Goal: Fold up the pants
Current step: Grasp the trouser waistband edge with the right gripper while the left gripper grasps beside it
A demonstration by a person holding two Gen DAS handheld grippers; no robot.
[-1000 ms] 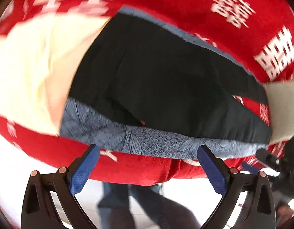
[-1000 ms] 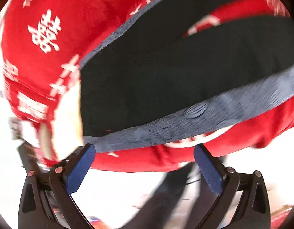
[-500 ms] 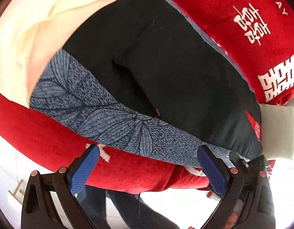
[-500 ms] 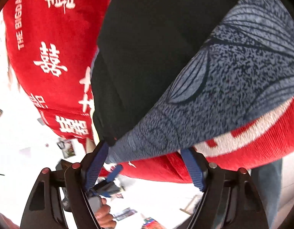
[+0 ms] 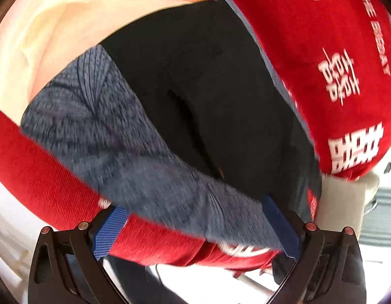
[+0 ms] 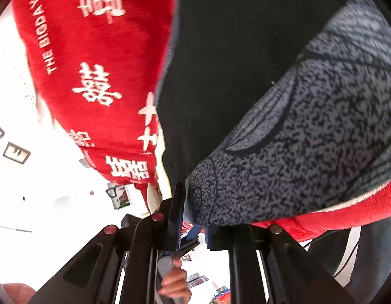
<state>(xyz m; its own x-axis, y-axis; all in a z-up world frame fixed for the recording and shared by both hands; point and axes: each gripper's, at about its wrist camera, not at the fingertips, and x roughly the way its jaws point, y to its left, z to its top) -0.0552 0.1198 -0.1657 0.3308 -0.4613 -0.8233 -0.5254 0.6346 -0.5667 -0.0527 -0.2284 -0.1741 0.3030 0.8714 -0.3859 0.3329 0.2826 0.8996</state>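
Observation:
Black pants (image 5: 220,106) with a grey leaf-patterned waistband (image 5: 134,157) lie on a red blanket (image 5: 329,50) with white characters. My left gripper (image 5: 198,228) is open, its blue pads (image 5: 109,230) either side of the waistband and the blanket's edge. In the right wrist view the pants (image 6: 246,58) and waistband (image 6: 309,139) fill the frame. My right gripper (image 6: 192,217) is shut on the waistband's corner.
A cream cloth (image 5: 56,38) lies beside the pants at the upper left. The blanket (image 6: 94,63) hangs over an edge above a white floor (image 6: 30,202). A hand holding the other gripper (image 6: 175,278) shows below. A cream cushion (image 5: 342,202) sits right.
Both grippers moved in onto the waistband. The right gripper closed on the waistband's corner. The left gripper's pads now straddle the waistband, still apart.

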